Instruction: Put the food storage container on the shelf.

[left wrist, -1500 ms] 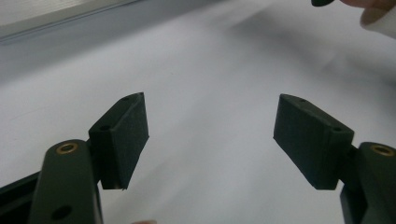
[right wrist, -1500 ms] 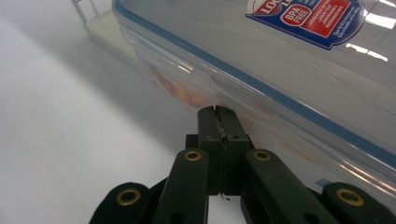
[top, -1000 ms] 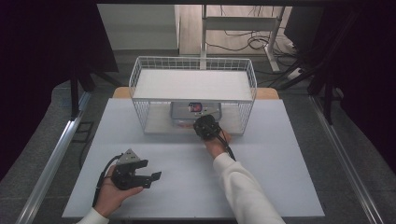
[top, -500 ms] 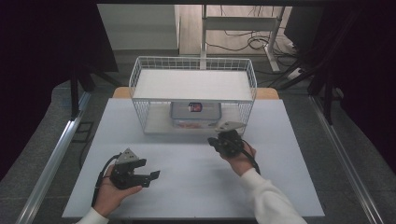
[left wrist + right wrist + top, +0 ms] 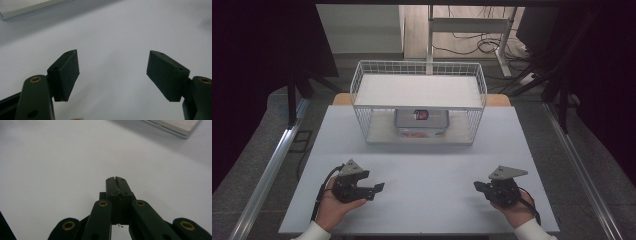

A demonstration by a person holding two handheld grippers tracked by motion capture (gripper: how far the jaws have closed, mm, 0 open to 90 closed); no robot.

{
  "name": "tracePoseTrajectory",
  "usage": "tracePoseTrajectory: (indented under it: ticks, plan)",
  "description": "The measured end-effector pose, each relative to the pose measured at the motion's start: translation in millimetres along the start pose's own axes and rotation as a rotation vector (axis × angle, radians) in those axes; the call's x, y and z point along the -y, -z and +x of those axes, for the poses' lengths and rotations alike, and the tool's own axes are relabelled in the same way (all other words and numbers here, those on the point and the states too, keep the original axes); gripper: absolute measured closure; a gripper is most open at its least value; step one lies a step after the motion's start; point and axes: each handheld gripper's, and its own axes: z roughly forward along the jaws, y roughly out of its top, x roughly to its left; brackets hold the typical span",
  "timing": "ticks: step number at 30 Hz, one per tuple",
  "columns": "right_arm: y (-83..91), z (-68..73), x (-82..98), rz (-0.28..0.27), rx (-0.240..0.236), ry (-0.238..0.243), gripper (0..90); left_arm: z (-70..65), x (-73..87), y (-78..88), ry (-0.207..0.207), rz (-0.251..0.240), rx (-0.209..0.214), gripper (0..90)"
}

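Two claws resting low on the white table (image 5: 422, 165), well short of the wire basket (image 5: 418, 102): left claw (image 5: 379, 187) spread wide and empty, right claw (image 5: 477, 186) pinched shut on nothing. One lidded plastic container (image 5: 421, 122) tucked under the basket's shelf, apparently stowed there, job seemingly complete.

label on the box (image 5: 421, 114) under the wire shelf (image 5: 418, 91) too small to read, forearms cut off at bottom edge

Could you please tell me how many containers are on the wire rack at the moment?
1. A clear lidded container sits on the lower shelf of the wire rack, near the middle. The upper shelf looks bare; nothing else shows behind it.
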Motion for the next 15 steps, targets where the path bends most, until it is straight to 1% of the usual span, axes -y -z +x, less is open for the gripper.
tracePoseTrajectory:
  ticks: [3, 5, 7, 8, 9, 10, 11, 14, 15]
  plan:
    - [3.4, -3.3, 2.2, -0.003, 0.024, -0.002, 88.5, -3.2, 0.3, 2.0, 0.005, -0.009, -0.005, 26.1]
    - [1.9, -2.9, 1.5, 0.014, 0.055, 0.027, 88.2, -4.9, 1.2, 3.8, 0.002, -0.015, -0.008, 26.1]
    - [0.8, -2.0, 1.9, 0.015, 0.048, 0.03, 85.1, -5.5, 1.9, 5.0, 0.0, -0.013, -0.009, 26.1]
    - [0.1, -1.0, 2.3, 0.014, 0.04, 0.026, 80.5, -5.4, 2.3, 5.1, 0.001, -0.013, -0.008, 26.1]
    - [-0.5, 0.1, 2.5, 0.011, 0.04, 0.026, 71.8, -5.0, 2.5, 5.3, 0.0, -0.012, -0.009, 26.1]
    - [-0.8, 1.0, 2.5, 0.001, 0.044, 0.025, 61.6, -4.6, 2.6, 5.3, -0.001, -0.013, -0.009, 26.1]
    - [-0.8, 2.1, 2.1, -0.015, 0.056, 0.013, 48.6, -4.5, 2.7, 5.3, 0.0, -0.013, -0.009, 26.1]
    - [0.3, 1.6, 0.8, -0.047, 0.076, -0.017, 36.0, -4.1, 2.9, 5.1, -0.003, -0.013, -0.006, 26.0]
    - [0.7, 1.2, 0.6, -0.053, 0.079, -0.027, 34.1, -4.0, 2.9, 4.9, -0.004, -0.012, -0.005, 25.9]
